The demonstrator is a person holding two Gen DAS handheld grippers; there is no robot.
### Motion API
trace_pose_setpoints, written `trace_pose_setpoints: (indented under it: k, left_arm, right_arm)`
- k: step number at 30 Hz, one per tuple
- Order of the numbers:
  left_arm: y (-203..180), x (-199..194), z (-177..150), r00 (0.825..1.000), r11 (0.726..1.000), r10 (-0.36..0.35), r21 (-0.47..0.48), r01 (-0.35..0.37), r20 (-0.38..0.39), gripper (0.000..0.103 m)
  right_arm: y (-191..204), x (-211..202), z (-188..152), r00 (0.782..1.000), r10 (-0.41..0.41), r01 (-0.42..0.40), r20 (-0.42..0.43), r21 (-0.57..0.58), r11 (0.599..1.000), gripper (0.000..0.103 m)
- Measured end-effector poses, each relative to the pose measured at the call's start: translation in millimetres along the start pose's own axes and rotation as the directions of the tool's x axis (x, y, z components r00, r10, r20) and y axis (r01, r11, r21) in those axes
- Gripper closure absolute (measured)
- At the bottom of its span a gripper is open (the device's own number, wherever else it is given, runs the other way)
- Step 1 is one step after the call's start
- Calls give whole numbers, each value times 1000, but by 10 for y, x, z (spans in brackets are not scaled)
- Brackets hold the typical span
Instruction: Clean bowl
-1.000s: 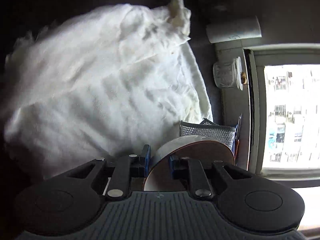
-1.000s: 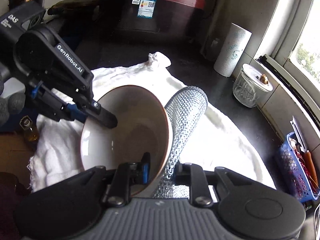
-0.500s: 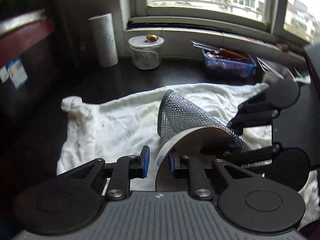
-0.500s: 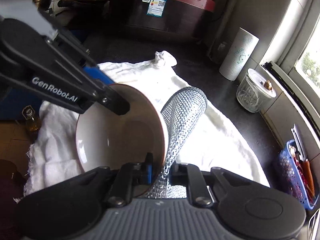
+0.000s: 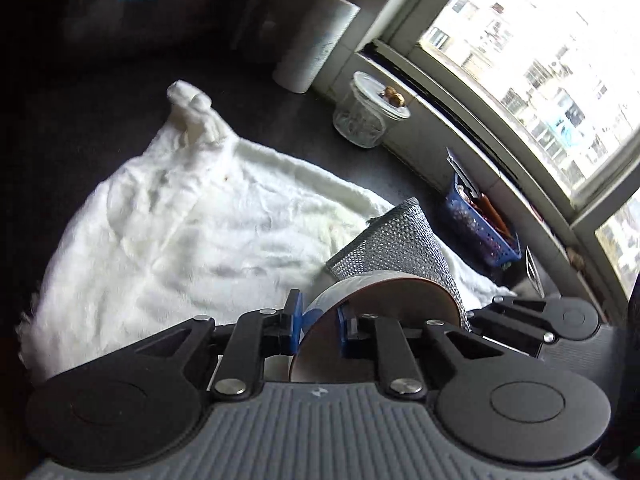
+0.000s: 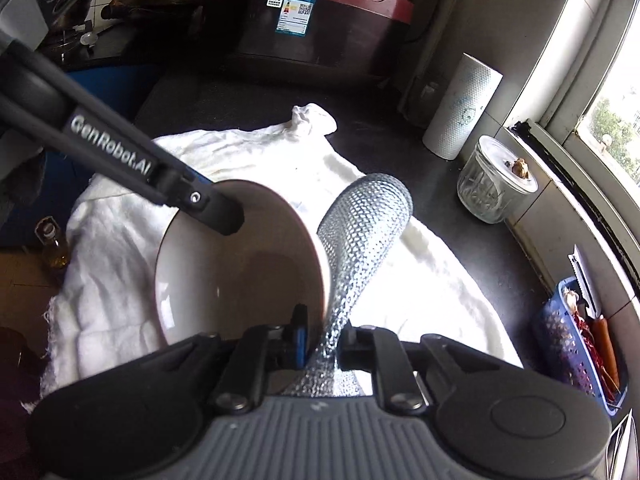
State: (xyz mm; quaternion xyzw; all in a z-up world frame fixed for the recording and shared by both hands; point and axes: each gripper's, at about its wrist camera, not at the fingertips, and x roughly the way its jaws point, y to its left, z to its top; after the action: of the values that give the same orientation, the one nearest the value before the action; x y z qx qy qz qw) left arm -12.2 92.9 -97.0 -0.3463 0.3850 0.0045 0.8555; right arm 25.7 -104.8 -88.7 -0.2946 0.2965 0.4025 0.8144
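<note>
A bowl (image 6: 240, 280), pale inside with a brown rim, is held tilted above a white towel (image 6: 120, 260). My left gripper (image 5: 319, 322) has its blue pads on either side of the bowl's (image 5: 380, 304) rim, and its jaws are opening slightly. From the upper left, one of its fingers (image 6: 208, 204) reaches over the rim. My right gripper (image 6: 324, 336) pinches a silver mesh scouring cloth (image 6: 364, 224), its jaws easing open a little. The cloth (image 5: 396, 240) lies against the bowl's outer wall. In the left wrist view the right gripper (image 5: 486, 320) sits just behind the bowl.
The towel (image 5: 180, 240) covers a dark counter. Along the window side stand a paper towel roll (image 6: 460, 108), a lidded glass jar (image 6: 492, 184) and a blue basket (image 6: 572, 352). A large dark red cooker (image 6: 312, 20) is at the back, a small bottle (image 6: 52, 244) at the left.
The left gripper has swung round with the bowl, so its view turned from the towel to the window side. The right gripper barely moved, and the mesh cloth stays against the bowl.
</note>
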Motion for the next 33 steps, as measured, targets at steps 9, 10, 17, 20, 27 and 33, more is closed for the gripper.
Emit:
trace_pose_setpoints:
  k: [9, 10, 17, 20, 27, 33]
  left_arm:
    - [547, 107, -123, 993, 897, -98, -438, 58, -70, 82]
    - [506, 107, -103, 993, 917, -89, -396, 51, -77, 83]
    - [-664, -26, -176, 983, 730, 166, 659, -179, 83, 82]
    - [-872, 13, -262, 974, 562, 181, 798, -218, 139, 94]
    - [-624, 47, -134, 987, 807, 153, 569, -156, 54, 94]
    - [-46, 74, -4, 999, 997, 21, 73, -18, -42, 88]
  right_arm:
    - [117, 81, -32, 1000, 12, -12, 5, 30, 999, 83]
    - [126, 88, -40, 1000, 12, -12, 6, 33, 999, 83]
    - [104, 56, -21, 1000, 19, -19, 3, -34, 999, 87]
    - [37, 52, 47, 1000, 27, -28, -4, -74, 997, 90]
    - [-20, 45, 125, 1000, 1, -3, -13, -120, 993, 92]
    - [-94, 84, 27, 998, 48, -48, -32, 0, 999, 89]
